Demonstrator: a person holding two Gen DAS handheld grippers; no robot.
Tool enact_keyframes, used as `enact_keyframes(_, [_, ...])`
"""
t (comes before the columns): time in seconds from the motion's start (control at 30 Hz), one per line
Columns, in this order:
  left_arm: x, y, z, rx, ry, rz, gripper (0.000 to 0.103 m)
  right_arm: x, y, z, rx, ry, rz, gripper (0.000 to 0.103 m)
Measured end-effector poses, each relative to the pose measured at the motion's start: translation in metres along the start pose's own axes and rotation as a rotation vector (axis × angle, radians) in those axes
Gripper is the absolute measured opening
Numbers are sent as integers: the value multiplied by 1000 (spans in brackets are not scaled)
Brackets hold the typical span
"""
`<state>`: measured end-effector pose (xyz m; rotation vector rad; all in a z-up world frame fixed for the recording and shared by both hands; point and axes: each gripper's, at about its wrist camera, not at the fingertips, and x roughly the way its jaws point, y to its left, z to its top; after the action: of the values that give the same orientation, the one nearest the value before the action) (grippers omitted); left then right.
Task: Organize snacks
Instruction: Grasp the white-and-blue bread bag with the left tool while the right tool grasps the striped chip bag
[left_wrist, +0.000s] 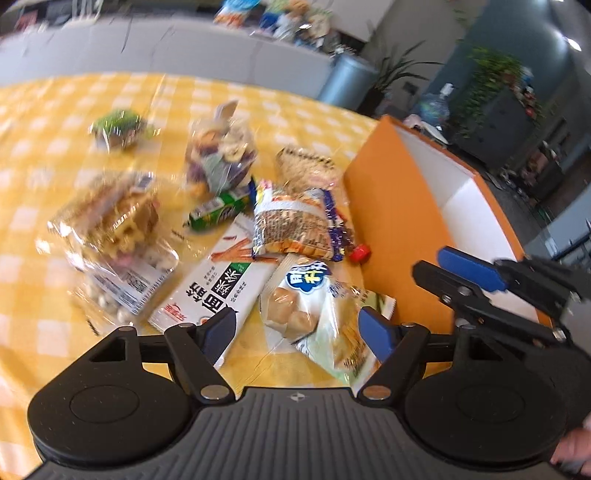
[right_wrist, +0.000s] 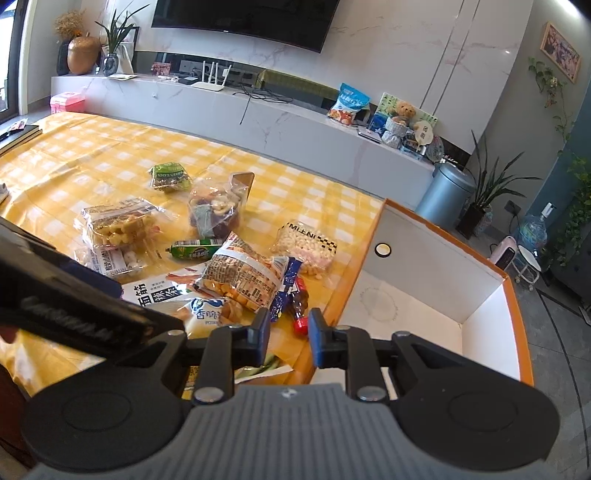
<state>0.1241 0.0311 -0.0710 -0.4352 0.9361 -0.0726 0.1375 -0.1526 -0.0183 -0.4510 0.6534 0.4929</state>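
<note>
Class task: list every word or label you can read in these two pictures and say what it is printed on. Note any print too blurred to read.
"GREEN RAISIN": green packet.
"MI FNI", uncertain: checkered bag.
"面筋": white packet.
"香脆": bun bag.
Other print is too small or blurred.

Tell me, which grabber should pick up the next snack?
Probably the left gripper: its jaws gape wide around the white puff-snack bag. The right gripper is narrow and empty, by the orange box.
</note>
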Motion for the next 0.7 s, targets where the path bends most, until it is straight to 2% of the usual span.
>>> enact_keyframes(0.27, [34,7,11,-126,97,-19,89,18,-8,6,0,-1,8,12])
enact_keyframes(0.47, [51,7,11,-145,145,-33,87,31,-17,15,24,1,21,12])
enact_keyframes(0.57, [55,10,10,-158,148,-77,79,35,-21,18,37,-1,25,14])
enact_keyframes(0.6, [54,10,10,-149,143,-94,67,36,-21,18,40,-2,31,15])
enact_keyframes(0.63, [53,9,10,-141,143,-117,61,37,-21,19,39,-2,33,16])
enact_keyframes(0.7, [49,5,12,-110,140,-97,58,40,-18,19,25,-1,33,16])
